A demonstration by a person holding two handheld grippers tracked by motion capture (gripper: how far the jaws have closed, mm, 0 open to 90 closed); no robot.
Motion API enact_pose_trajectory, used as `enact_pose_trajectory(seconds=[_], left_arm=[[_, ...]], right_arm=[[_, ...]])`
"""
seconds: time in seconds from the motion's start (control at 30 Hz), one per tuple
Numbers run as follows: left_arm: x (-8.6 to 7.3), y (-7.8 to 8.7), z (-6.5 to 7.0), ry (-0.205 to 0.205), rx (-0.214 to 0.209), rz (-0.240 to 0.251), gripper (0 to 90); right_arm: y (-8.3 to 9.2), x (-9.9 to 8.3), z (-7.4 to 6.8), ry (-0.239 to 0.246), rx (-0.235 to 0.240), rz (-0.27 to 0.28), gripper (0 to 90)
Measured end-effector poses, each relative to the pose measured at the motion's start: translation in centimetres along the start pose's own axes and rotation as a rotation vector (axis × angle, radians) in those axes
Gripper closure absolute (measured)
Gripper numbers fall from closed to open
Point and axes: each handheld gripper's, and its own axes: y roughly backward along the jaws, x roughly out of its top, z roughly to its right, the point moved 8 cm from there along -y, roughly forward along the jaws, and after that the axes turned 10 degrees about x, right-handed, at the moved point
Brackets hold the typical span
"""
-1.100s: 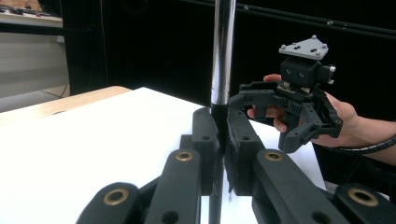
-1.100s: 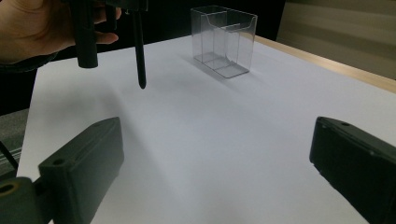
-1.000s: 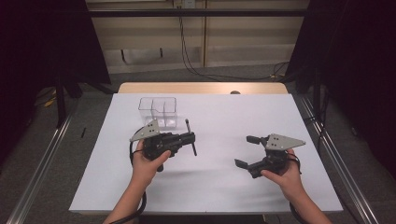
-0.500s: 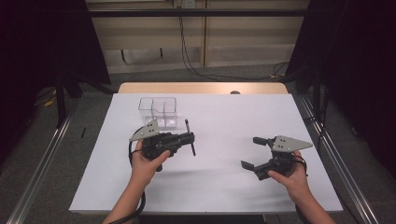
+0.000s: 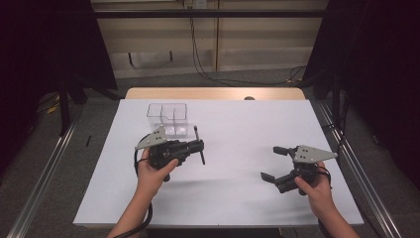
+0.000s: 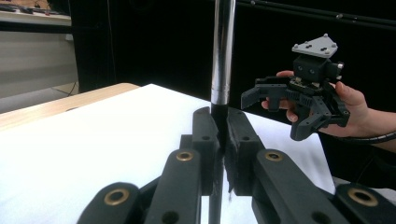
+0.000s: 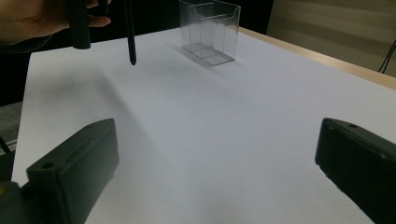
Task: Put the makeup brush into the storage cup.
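Two grippers were over the white counter (image 5: 228, 193) as we watched, and the clear divided box (image 5: 168, 119) near its far edge served as our landmark. We saw the left gripper (image 5: 198, 147) just in front of that box, held in the person's left hand (image 5: 153, 171), its jaws clenched tight on a dark pen (image 5: 199, 144). From above, the pen lay crosswise in the jaws, one end pointing toward the box, the other toward the person. In the left gripper view the pen (image 6: 222, 56) rose straight up between the two black jaws, its glossy barrel catching the light. The right gripper (image 5: 270, 162) hung well to the right of the box and nearer the person, gripped by the right hand (image 5: 317, 191). Its jaws stood wide apart, released, with only bare counter between them. From the right gripper view we caught the box (image 7: 209, 30) standing upright on the counter, the pen (image 7: 130, 32) tip hanging just left of it.
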Motion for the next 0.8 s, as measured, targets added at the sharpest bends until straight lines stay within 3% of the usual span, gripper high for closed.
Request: enact_pose_trajectory(seconds=[0.8], left_arm=[[0.0, 0.7, -1.1, 0.002, 0.030, 0.000, 83.7]], right_arm=[[2.1, -1.2, 0.9, -0.034, -0.044, 0.033, 0.0]])
